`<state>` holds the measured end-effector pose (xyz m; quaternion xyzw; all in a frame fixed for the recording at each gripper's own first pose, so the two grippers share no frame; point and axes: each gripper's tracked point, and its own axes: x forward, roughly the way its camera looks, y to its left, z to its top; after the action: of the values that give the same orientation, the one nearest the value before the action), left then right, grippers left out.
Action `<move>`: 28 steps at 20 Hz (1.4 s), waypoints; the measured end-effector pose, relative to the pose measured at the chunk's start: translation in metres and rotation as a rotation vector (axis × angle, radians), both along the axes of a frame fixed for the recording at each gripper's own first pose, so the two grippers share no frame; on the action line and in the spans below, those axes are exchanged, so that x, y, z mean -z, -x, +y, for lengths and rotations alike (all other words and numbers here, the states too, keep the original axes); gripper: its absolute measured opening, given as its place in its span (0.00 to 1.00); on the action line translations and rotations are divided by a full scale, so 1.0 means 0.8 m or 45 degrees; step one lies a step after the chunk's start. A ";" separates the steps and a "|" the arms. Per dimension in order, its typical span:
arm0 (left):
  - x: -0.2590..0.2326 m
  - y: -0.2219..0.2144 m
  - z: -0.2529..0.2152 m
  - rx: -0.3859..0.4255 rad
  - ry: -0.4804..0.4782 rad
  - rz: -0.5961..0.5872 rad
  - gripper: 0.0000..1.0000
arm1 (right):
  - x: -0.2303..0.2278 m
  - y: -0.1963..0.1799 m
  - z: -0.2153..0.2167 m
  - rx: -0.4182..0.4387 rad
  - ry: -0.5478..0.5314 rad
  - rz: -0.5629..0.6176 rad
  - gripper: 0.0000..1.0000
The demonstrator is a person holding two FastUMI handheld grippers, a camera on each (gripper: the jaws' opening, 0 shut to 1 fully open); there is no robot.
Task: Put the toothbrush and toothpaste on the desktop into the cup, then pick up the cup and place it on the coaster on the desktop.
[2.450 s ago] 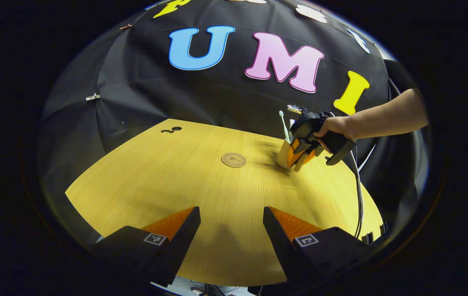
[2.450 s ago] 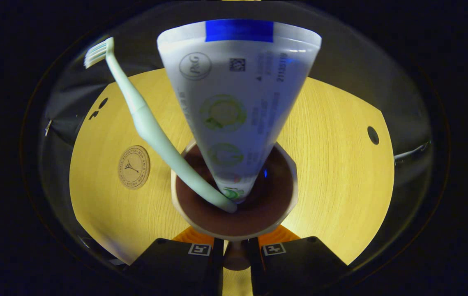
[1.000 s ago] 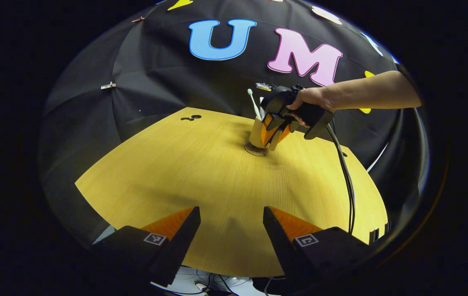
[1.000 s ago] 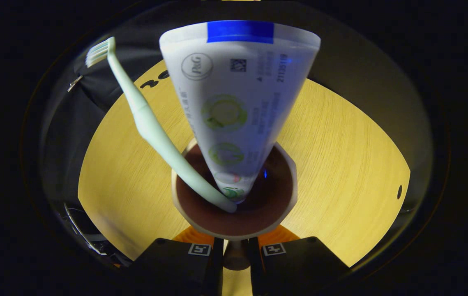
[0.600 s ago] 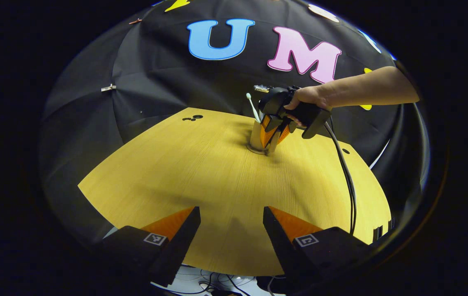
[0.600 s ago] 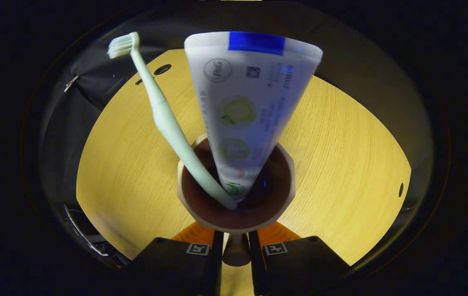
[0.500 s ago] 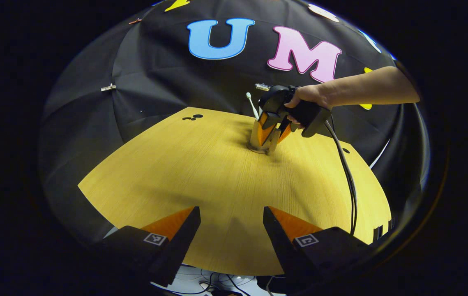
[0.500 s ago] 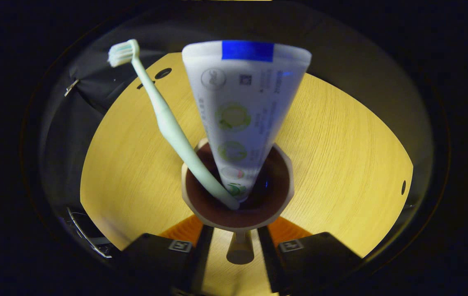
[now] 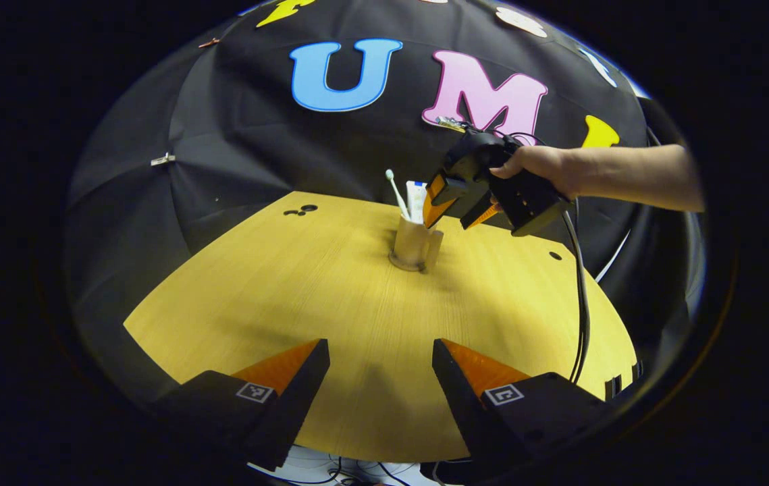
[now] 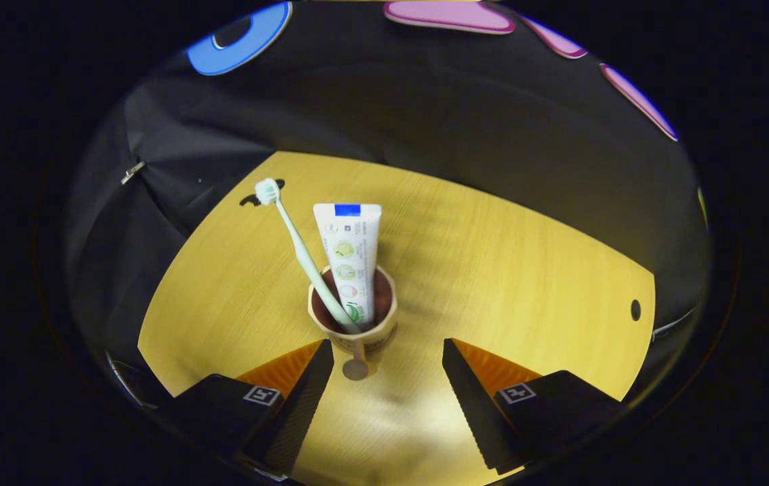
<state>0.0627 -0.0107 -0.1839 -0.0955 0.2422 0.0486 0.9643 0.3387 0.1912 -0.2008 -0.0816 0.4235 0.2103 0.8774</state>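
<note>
Cup (image 9: 414, 244) stands alone on the desk (image 9: 330, 297), near mid-table toward the back wall. Half a second ago the right gripper (image 9: 460, 206) was still low at the cup with its fingers parting around the handle; now it is lifted up and back, in the hand (image 9: 538, 165), tilted nose-down above and just to the right of the cup, apart from it. Its jaws are spread wide with nothing between them; in the right gripper view the gripper (image 10: 387, 368) shows both fingers clear of the cup (image 10: 353, 317), whose handle sticks out toward the camera.

A dark ring shows at the cup's foot in the left gripper view; I take it for the coaster (image 9: 403, 263), mostly hidden under the cup. Earlier the coaster lay bare at that spot. Judgement: cup delivered and let go, task looks finished, only the withdrawal remains.

Toothbrush (image 10: 303, 260) stands in the cup, long axis near upright but leaning, head up and toward the far-left of the desk, handle end down inside. Toothpaste (image 10: 347, 260) stands beside it, more nearly vertical, flat crimped end up, cap end down in the cup. The two appear to touch low inside.

Left gripper (image 9: 379, 378) hovers at the near edge of the desk, jaws apart, empty, well apart from the cup.
</note>
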 end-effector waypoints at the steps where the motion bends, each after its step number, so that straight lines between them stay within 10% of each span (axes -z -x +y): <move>1: -0.010 -0.006 0.000 0.009 -0.006 -0.019 0.97 | -0.018 0.007 -0.009 0.016 -0.024 -0.044 1.00; 17: -0.219 -0.055 -0.028 0.160 -0.102 -0.451 0.97 | -0.262 0.200 -0.167 0.338 -0.301 -0.844 0.99; 28: -0.267 0.012 -0.023 0.084 -0.115 -0.652 0.96 | -0.273 0.342 -0.224 0.501 -0.292 -1.136 0.99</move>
<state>0.0534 -0.0295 0.0297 -0.0536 -0.0093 0.0021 0.9985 0.0654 0.0117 0.0179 0.0150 -0.0114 0.0306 0.9994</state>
